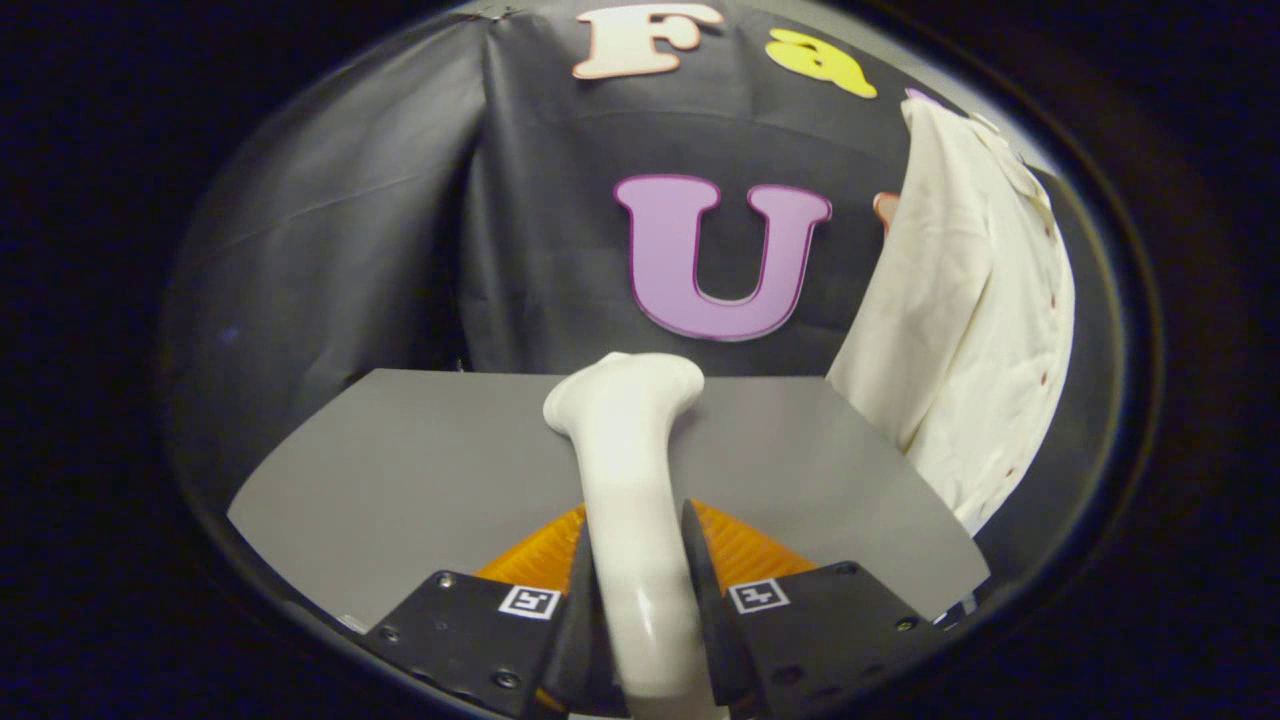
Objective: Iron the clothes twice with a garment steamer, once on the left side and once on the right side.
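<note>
Grey worktop (400,470) under black cloth booth walls; landmark for all positions below is the garment steamer (630,480).

Jaws: gripper (640,575) is clamped on the steamer's white handle, one finger pressed to each side of it, no gap visible at the contact. Handle runs straight ahead between the fingers and flares into the head at its far end. Head sits above the worktop, pointing toward the back wall; whether it touches the surface cannot be told.

Beyond and to the right of the steamer head: cream shirt (960,300) hanging upright in front of the wall, button placket with small dark buttons down its far side, hem ending near the worktop's right corner. Shirt and steamer head are well apart. No pass on the fabric is under way in this frame, judged from that gap.

Risks, as judgement:
- Handle is smooth and glossy; a swing toward the shirt could let it rotate or slide in the grip, since only two narrow contacts hold it.
- Shirt hangs loose; pressing the head in could push the fabric away or bunch it rather than smooth it.
- Head could snag the placket or buttons if the stroke drifts right.

Pose: gripper held low, near level, aimed left of the shirt. It needs to turn right and rise to reach the fabric.
</note>
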The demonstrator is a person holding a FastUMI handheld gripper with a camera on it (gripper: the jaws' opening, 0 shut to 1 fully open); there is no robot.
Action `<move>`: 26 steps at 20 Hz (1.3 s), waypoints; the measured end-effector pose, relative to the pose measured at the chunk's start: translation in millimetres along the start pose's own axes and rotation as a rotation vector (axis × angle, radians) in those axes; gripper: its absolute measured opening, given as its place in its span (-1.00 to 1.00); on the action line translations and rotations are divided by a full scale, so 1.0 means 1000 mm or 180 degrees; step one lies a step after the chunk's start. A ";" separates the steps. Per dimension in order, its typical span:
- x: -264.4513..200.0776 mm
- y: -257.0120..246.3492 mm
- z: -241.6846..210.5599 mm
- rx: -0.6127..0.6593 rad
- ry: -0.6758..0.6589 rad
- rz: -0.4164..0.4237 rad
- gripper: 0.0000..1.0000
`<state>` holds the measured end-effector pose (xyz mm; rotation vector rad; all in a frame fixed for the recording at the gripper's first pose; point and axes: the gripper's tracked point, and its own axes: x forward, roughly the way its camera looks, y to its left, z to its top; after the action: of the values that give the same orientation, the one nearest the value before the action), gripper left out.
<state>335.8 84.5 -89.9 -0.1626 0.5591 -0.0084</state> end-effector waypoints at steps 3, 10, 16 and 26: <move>-0.004 -0.001 0.006 -0.0179 -0.0146 -0.0049 0.00; -0.051 -0.014 0.030 0.0101 -0.0746 -0.0015 -0.26; -0.110 -0.023 0.066 0.0311 -0.1314 0.0054 -0.27; -0.181 -0.114 0.121 0.0453 -0.1811 -0.0265 -0.28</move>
<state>251.0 0.0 124.3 -0.0439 -0.0169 -0.0804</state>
